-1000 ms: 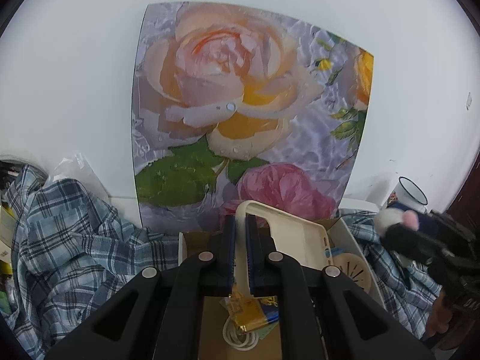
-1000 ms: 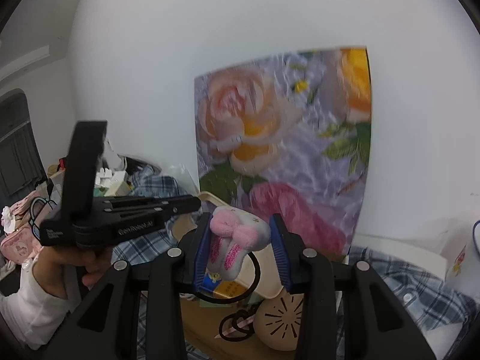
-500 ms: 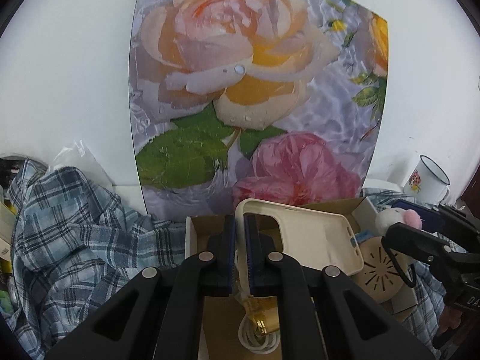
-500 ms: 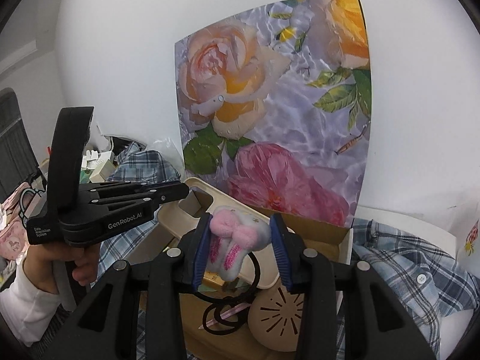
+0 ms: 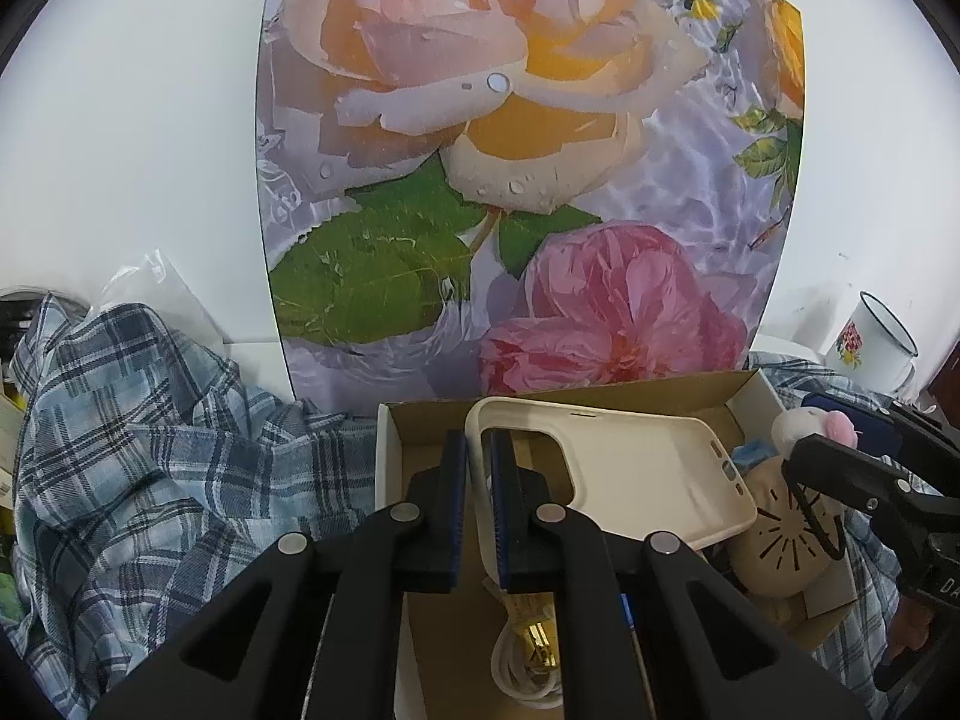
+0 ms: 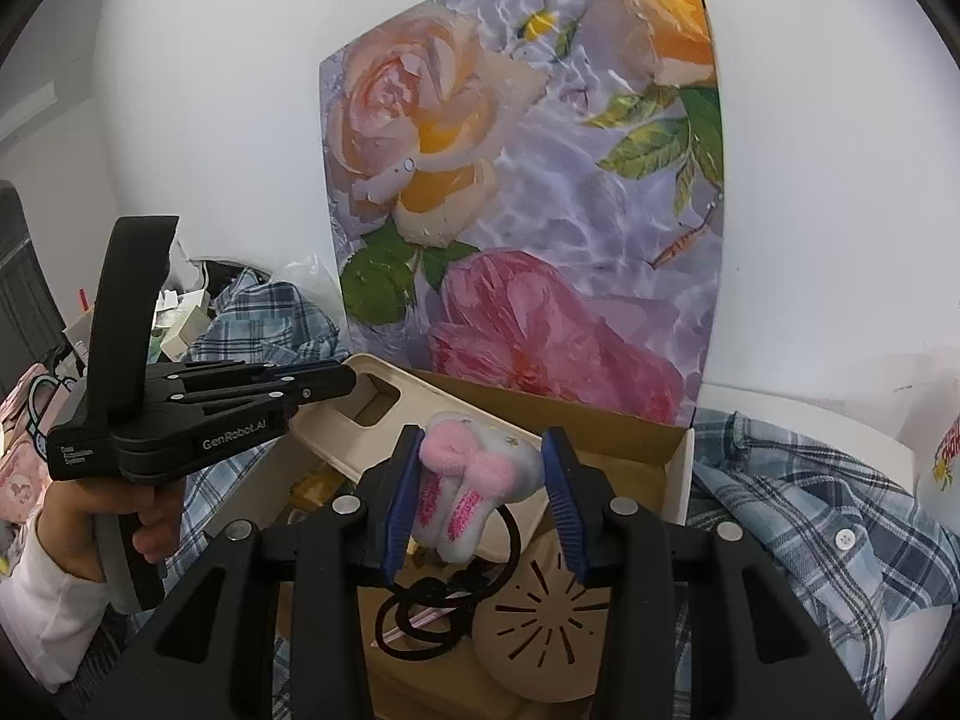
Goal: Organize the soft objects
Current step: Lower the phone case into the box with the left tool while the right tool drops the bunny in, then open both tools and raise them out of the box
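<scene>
My left gripper (image 5: pixel 477 438) is shut on the rim of a cream soft phone case (image 5: pixel 648 468), held slanted over an open cardboard box (image 5: pixel 389 456). My right gripper (image 6: pixel 480 438) is shut on a small white plush bunny (image 6: pixel 480 480) with a pink bow; a black elastic loop (image 6: pixel 420 618) hangs from it above the box (image 6: pixel 675 468). In the right wrist view the left gripper (image 6: pixel 351 384) comes in from the left, held by a hand, with the case (image 6: pixel 336 426) at its tip. In the left wrist view the right gripper (image 5: pixel 804 450) and the bunny (image 5: pixel 795 423) show at the right edge.
Inside the box lie a round beige slotted disc (image 6: pixel 546 618), a coiled white cable (image 5: pixel 522 666) and a gold packet. A blue plaid shirt (image 5: pixel 150 450) is heaped on both sides of the box. A rose poster (image 5: pixel 528 180) leans on the wall behind; an enamel mug (image 5: pixel 870 342) stands at the right.
Both grippers have sunk toward the box with their loads still held, and both views have tipped downward, so more of the box's inside shows.
</scene>
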`<state>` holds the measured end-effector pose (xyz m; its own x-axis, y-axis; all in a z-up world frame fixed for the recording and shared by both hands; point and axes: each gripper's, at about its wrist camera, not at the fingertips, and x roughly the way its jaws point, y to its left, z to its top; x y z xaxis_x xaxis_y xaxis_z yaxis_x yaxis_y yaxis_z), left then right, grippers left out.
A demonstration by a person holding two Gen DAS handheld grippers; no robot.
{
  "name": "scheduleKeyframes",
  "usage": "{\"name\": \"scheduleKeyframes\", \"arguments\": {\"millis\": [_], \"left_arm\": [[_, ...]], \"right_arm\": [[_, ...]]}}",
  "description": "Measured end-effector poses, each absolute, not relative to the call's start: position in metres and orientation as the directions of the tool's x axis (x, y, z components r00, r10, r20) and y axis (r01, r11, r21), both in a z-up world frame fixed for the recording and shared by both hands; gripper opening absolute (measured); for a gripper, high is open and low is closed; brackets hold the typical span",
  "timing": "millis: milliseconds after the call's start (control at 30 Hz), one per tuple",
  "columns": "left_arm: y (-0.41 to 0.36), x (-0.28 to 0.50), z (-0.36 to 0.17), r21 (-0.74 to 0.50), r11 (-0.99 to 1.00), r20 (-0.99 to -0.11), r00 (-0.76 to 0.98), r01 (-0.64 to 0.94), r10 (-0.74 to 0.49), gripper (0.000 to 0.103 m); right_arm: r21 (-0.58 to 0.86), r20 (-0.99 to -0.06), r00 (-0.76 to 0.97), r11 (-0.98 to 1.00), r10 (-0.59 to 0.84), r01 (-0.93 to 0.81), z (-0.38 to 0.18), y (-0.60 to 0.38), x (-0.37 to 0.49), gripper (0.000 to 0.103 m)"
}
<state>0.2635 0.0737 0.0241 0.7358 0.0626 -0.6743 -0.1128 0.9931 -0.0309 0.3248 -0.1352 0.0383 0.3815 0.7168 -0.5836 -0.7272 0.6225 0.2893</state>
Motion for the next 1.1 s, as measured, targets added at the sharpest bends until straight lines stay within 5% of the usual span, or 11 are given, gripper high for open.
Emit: {"name": "scheduleKeyframes", "arguments": {"millis": [433,567,600,700,800,1100], "left_arm": [[0.076,0.267,0.015,-0.018,0.992,-0.691,0.719,-0.123,0.077,0.007],[0.077,0.267,0.014,-0.012,0.992,-0.686,0.722,-0.127,0.084,0.008],[0.077,0.268,0.014,0.001,0.991,-0.686,0.721,-0.137,0.100,0.019],[0.079,0.268,0.013,0.014,0.988,-0.684,0.719,-0.157,0.124,0.101],[0.084,0.268,0.013,0.017,0.985,-0.668,0.731,-0.171,0.138,0.103],[0.087,0.269,0.016,0.014,0.986,-0.661,0.739,-0.166,0.134,0.103]], "right_arm": [[0.271,-0.646,0.348,0.631,0.679,-0.727,0.017,-0.123,0.326,0.041],[0.274,-0.654,0.347,0.639,0.672,-0.719,0.014,-0.123,0.327,0.052],[0.276,-0.655,0.351,0.643,0.670,-0.714,0.014,-0.123,0.328,0.062],[0.286,-0.648,0.359,0.652,0.671,-0.702,0.014,-0.126,0.329,0.073],[0.293,-0.646,0.367,0.661,0.670,-0.691,0.014,-0.129,0.331,0.088],[0.284,-0.640,0.375,0.659,0.671,-0.696,0.017,-0.129,0.330,0.101]]}}
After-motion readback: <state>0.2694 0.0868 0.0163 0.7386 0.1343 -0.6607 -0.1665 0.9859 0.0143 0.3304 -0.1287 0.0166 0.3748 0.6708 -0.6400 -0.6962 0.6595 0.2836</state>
